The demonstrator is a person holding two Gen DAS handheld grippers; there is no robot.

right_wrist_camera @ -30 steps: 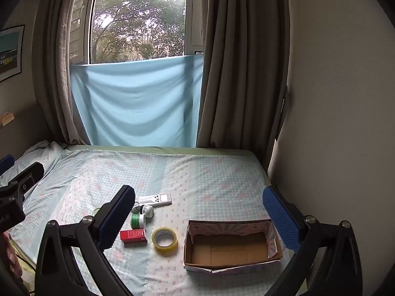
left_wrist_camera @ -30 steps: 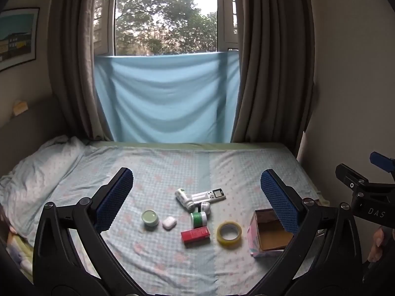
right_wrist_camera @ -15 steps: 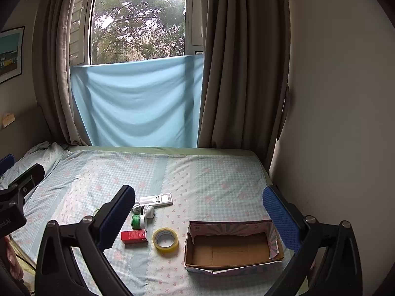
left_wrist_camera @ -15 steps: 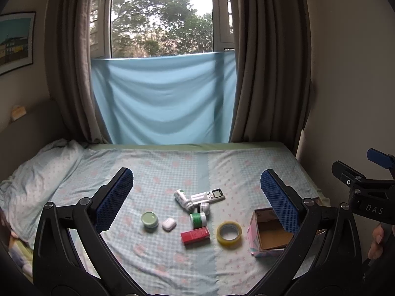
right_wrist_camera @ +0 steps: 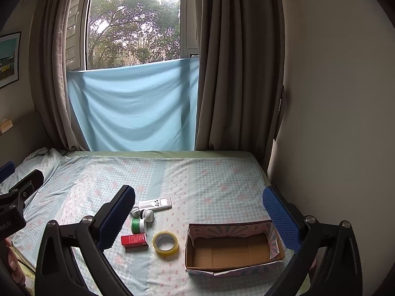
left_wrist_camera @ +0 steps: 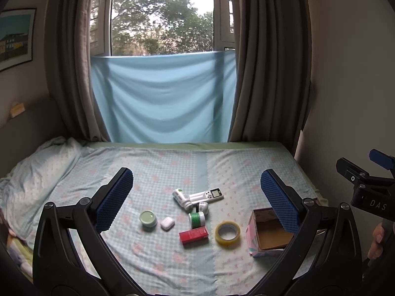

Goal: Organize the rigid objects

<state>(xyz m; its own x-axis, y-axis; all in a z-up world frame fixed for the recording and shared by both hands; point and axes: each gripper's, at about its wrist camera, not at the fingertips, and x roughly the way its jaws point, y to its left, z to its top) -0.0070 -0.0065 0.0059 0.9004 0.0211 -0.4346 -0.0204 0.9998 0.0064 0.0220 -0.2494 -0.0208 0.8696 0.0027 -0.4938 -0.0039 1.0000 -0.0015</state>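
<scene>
- Our left gripper (left_wrist_camera: pixel 196 197) and right gripper (right_wrist_camera: pixel 198 212) hung above the bed (left_wrist_camera: pixel 160 167), jaws wide apart, holding nothing.
- The small items lay mid-bed near its front edge: remote (left_wrist_camera: pixel 207 195), red box (left_wrist_camera: pixel 194 234), tape roll (left_wrist_camera: pixel 227 231).
- The cardboard box (right_wrist_camera: pixel 232 246) sat beside the tape, toward the bed's right edge.

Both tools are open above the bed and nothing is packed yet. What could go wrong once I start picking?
The white remote, white bottle and green-labelled jar lie bunched together, so open fingers may knock a neighbour away.

The open cardboard box sits on soft bedding near the bed's right edge; a hard drop could tip or shift it.

The yellow tape roll lies flat, so it is likely awkward to pinch.
</scene>
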